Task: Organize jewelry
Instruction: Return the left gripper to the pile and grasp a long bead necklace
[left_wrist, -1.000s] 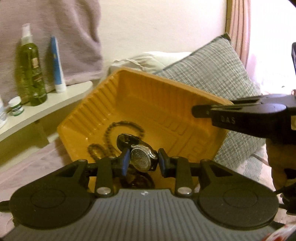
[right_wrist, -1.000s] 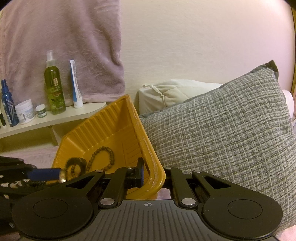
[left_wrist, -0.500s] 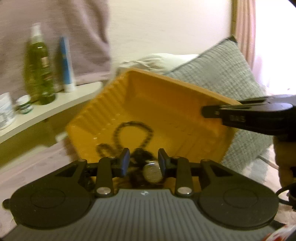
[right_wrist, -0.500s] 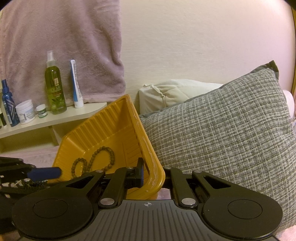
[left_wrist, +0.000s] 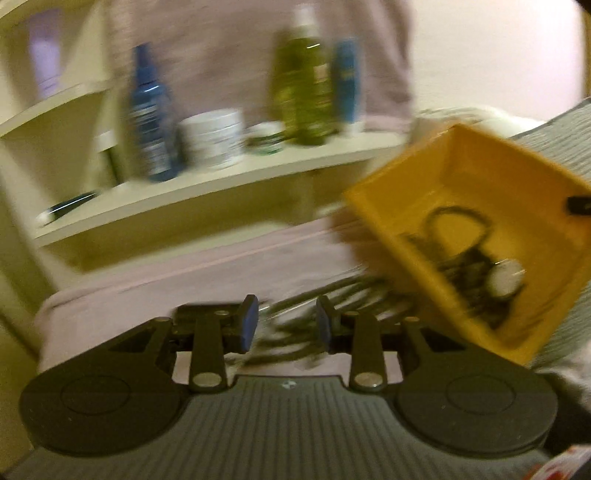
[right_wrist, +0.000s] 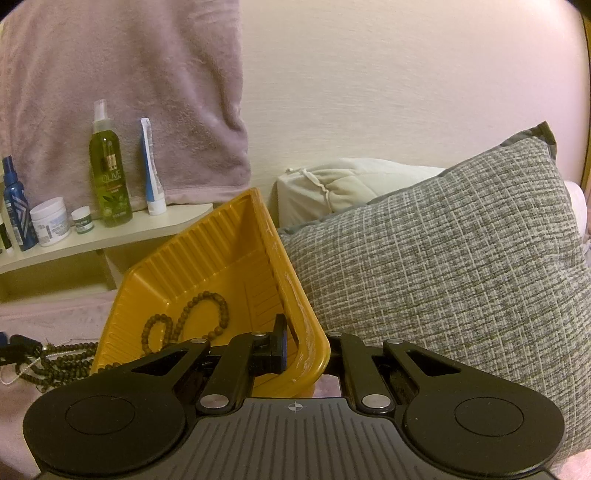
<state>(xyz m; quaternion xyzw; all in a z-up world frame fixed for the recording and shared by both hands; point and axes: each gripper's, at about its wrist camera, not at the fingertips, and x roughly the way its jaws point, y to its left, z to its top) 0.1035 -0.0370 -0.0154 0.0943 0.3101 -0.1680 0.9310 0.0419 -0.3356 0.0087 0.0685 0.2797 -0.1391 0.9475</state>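
Note:
My right gripper (right_wrist: 304, 347) is shut on the near rim of a yellow ribbed tray (right_wrist: 221, 258), which it holds tilted above the pink bed cover. A brown bead bracelet (right_wrist: 207, 314) lies looped in the tray. In the blurred left wrist view the tray (left_wrist: 443, 162) is at the right, with a silver-faced watch (left_wrist: 506, 278) and dark beads (left_wrist: 458, 218) inside. My left gripper (left_wrist: 286, 326) stands open with nothing between its blue pads, just left of the tray. It hangs over a heap of dark bead strands (left_wrist: 332, 295) on the cover (right_wrist: 62, 358).
A cream shelf (right_wrist: 110, 236) at the left carries a green spray bottle (right_wrist: 109, 177), a blue tube (right_wrist: 149, 170), a blue bottle (right_wrist: 16, 206) and white jars (right_wrist: 50, 221). A grey woven cushion (right_wrist: 443, 277) and a white pillow (right_wrist: 351, 184) stand right of the tray. A mauve towel (right_wrist: 129, 74) hangs behind.
The left gripper let go of the watch, which now lies in the tray, and swung left and away to the bead strands on the cover. The right gripper and tray stayed put.

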